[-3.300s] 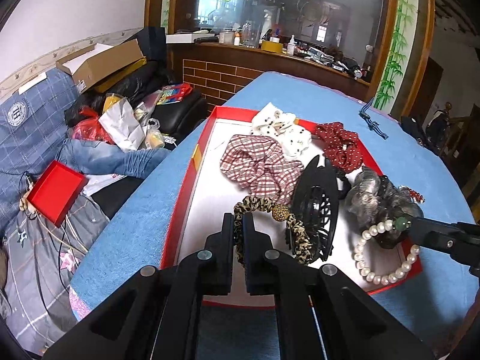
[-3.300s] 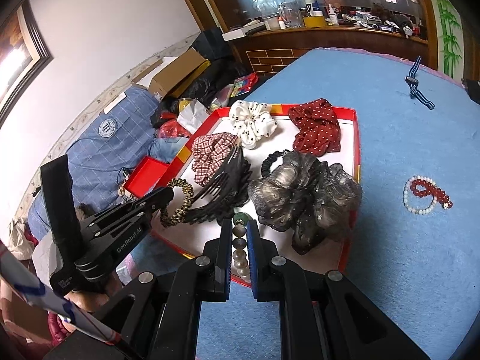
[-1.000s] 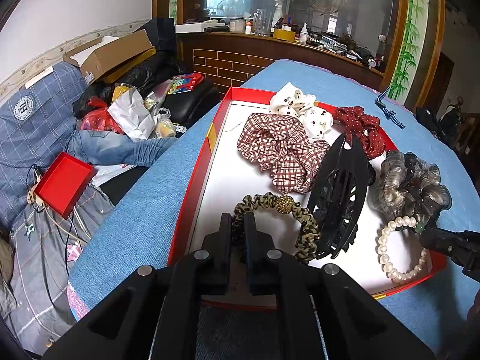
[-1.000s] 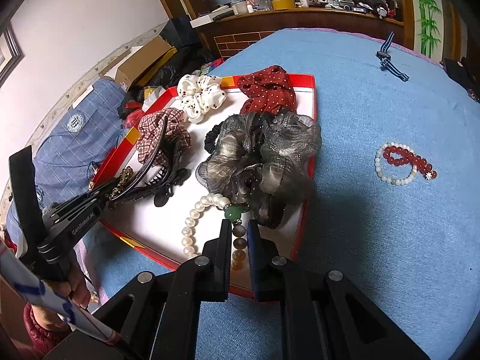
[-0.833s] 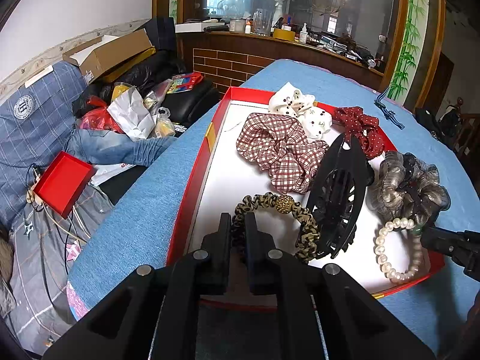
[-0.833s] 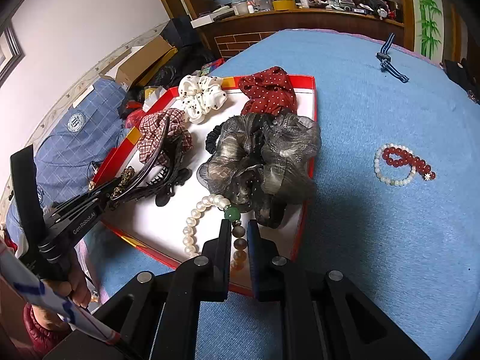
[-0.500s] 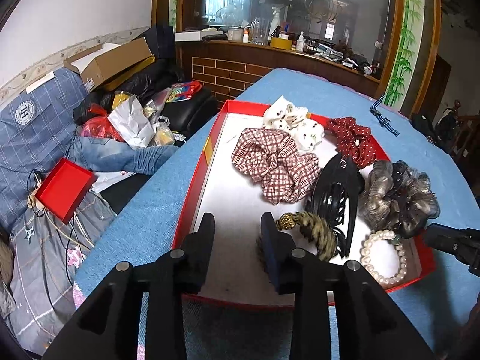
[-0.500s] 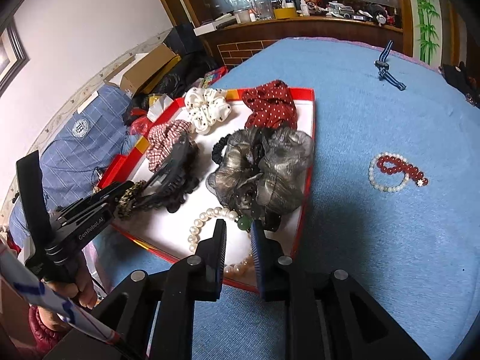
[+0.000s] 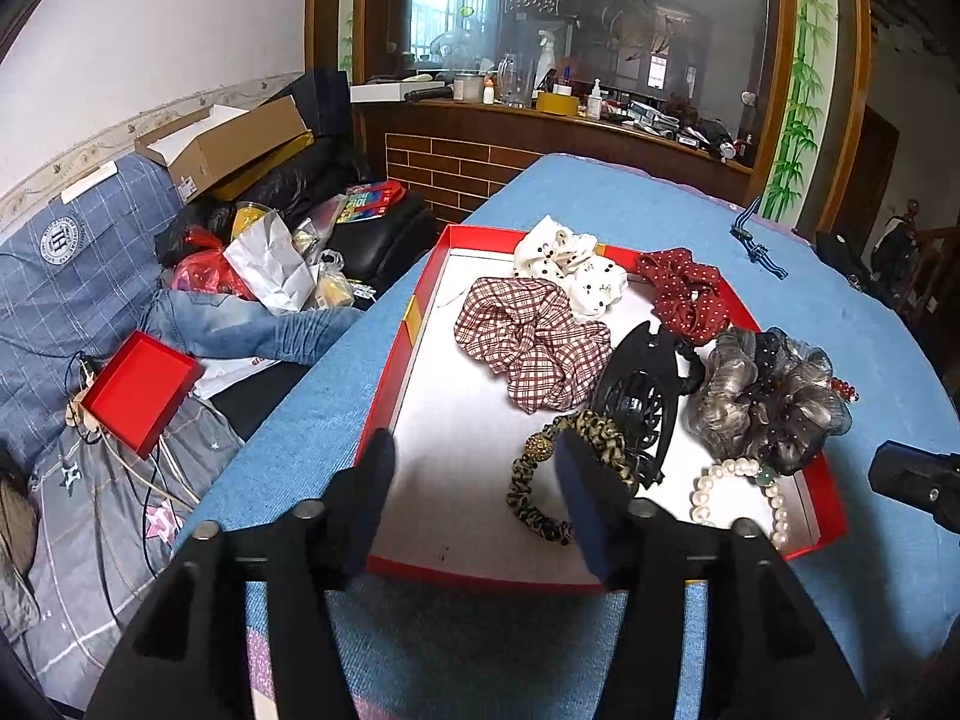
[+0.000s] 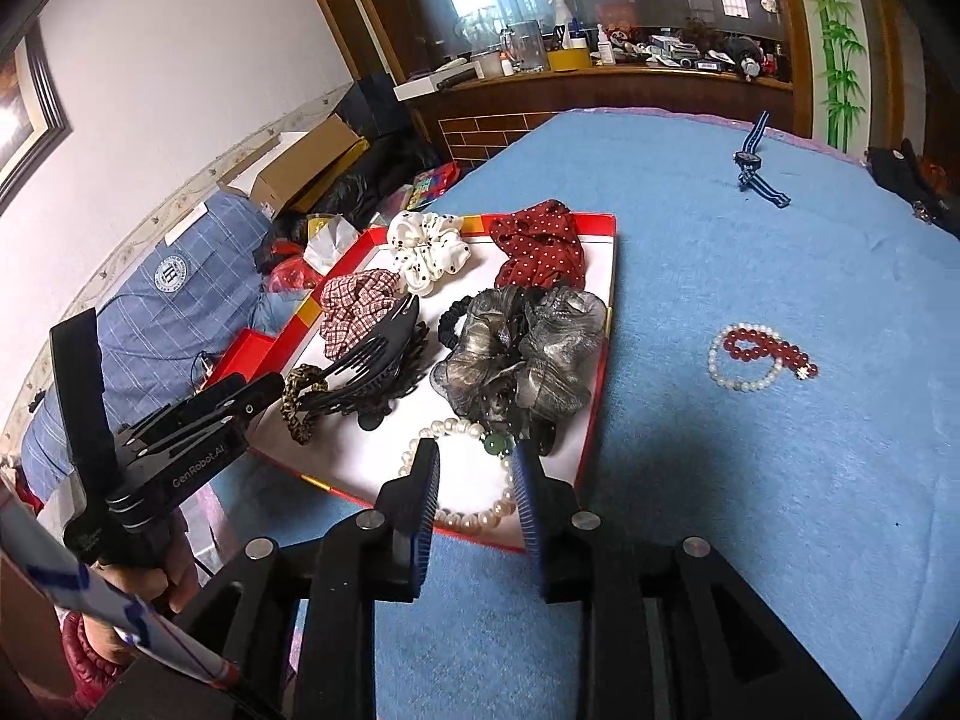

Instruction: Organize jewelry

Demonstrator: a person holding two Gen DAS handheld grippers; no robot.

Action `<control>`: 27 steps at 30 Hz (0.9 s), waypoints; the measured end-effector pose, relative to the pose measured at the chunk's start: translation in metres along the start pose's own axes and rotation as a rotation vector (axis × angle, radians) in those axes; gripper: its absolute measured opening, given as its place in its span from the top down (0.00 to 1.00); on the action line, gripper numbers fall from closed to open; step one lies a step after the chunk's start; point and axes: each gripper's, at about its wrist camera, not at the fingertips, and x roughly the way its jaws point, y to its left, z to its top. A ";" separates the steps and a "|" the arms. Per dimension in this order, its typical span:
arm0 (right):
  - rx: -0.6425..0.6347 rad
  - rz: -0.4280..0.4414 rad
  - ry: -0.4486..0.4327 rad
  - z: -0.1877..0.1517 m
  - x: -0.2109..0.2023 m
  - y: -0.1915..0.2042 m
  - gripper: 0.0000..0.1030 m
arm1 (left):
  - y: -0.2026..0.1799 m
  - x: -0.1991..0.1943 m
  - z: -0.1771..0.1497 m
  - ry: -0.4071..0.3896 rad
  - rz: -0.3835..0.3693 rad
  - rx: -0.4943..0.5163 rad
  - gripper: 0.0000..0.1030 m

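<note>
A red tray on the blue cloth holds several scrunchies, a black claw clip, a leopard-print hair band and a pearl bracelet. My left gripper hovers over the tray's near edge. Its jaws are opening, and the leopard band lies loose just beyond the right finger, untouched. My right gripper hangs over the tray's near right corner, its jaws also opening. The pearl bracelet with its green bead rests on the tray floor below, free of the pads. The left gripper shows at the tray's left side.
A red bead bracelet and a white one lie together on the blue cloth right of the tray. A striped strap sits further back. Off the table's left edge are a cluttered sofa, a cardboard box and a small red box.
Both grippers were shut, the left on the leopard band and the right on the pearl bracelet. Both have spread their jaws, left the pieces in the tray and drawn back and up.
</note>
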 end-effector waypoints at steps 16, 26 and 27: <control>0.024 -0.080 -0.069 -0.033 -0.058 0.024 0.27 | -0.010 -0.071 -0.035 -0.100 0.073 -0.015 0.03; 0.050 -0.255 -0.182 -0.079 -0.083 0.025 0.11 | -0.022 -0.101 -0.076 -0.080 0.128 -0.001 0.01; 0.052 -0.271 -0.202 -0.082 -0.087 0.026 0.10 | -0.025 -0.103 -0.076 -0.086 0.132 0.007 0.01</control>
